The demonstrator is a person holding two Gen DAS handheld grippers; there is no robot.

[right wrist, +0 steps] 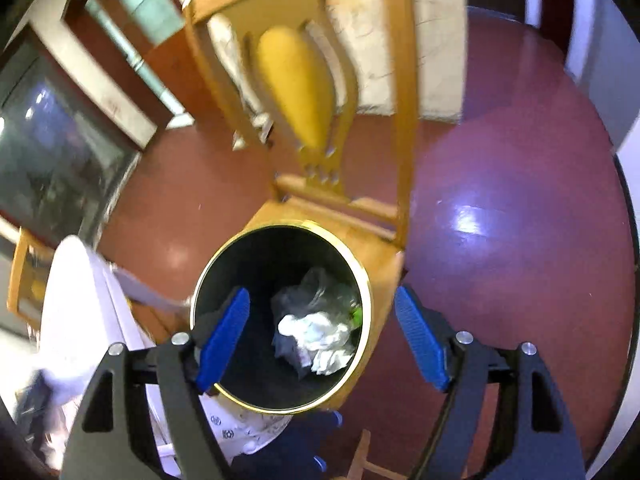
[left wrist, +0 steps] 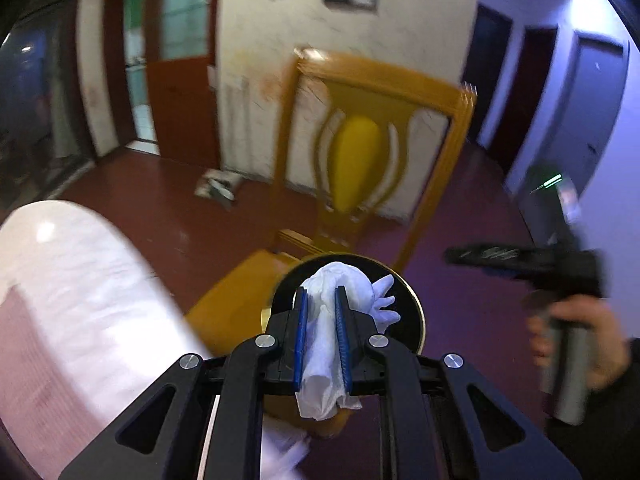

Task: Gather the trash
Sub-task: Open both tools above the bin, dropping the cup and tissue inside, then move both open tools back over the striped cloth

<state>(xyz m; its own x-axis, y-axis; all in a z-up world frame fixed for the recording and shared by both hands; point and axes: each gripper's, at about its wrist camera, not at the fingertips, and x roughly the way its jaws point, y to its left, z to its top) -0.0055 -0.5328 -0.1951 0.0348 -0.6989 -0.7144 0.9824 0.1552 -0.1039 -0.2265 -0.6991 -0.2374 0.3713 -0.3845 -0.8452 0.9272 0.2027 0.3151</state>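
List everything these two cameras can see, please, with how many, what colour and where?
Tissue: one, white, clamped above the bin.
Bin: one, black with gold rim, standing on the chair.
Trash: crumpled white paper and clear plastic, inside the bin.
Chair: one, yellow wood, near the wall.
Table: one, white, left side.
Floor: dark red.
Left gripper: black with blue pads, jaws shut on the tissue.
Right gripper: jaws wide open over the bin.
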